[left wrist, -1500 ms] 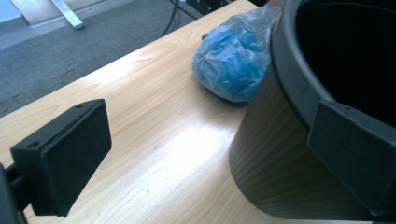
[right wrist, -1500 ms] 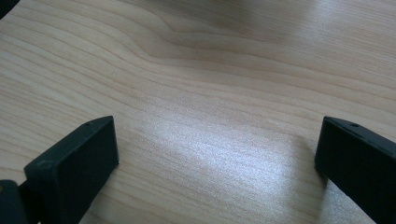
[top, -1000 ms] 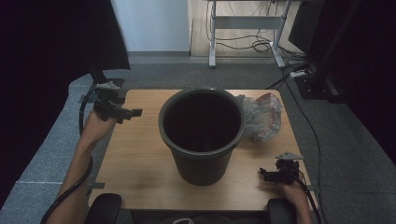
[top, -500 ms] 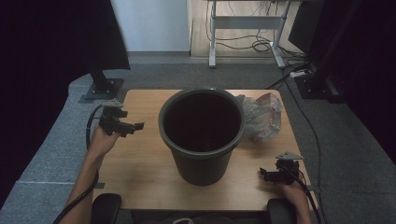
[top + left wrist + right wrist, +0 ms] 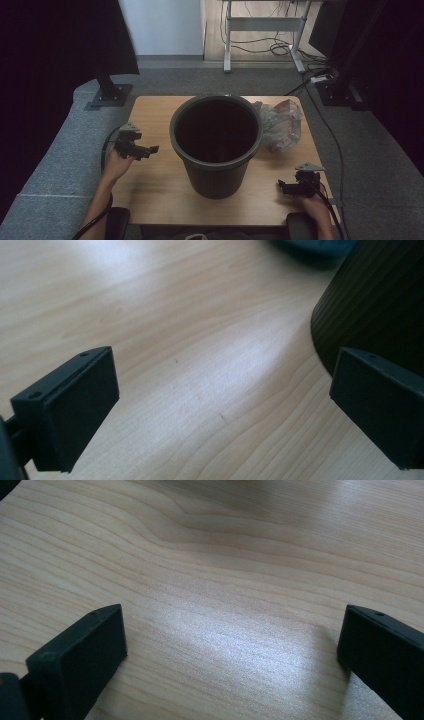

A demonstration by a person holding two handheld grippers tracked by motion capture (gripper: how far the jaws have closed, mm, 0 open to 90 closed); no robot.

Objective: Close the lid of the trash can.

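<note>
Dark ribbed bin (image 5: 216, 145): mid-table, just right of left gripper (image 5: 148, 149), jaws spread, empty. Right gripper (image 5: 283, 187): spread, near front edge of wooden table (image 5: 150, 190), bare wood around it.

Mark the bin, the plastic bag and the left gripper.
bin (image 5: 216, 165): high view, front outer wall below the rim.
plastic bag (image 5: 280, 125): high view, crumpled middle, right of the bin.
left gripper (image 5: 150, 149): high view, midway between its open fingers.
</note>
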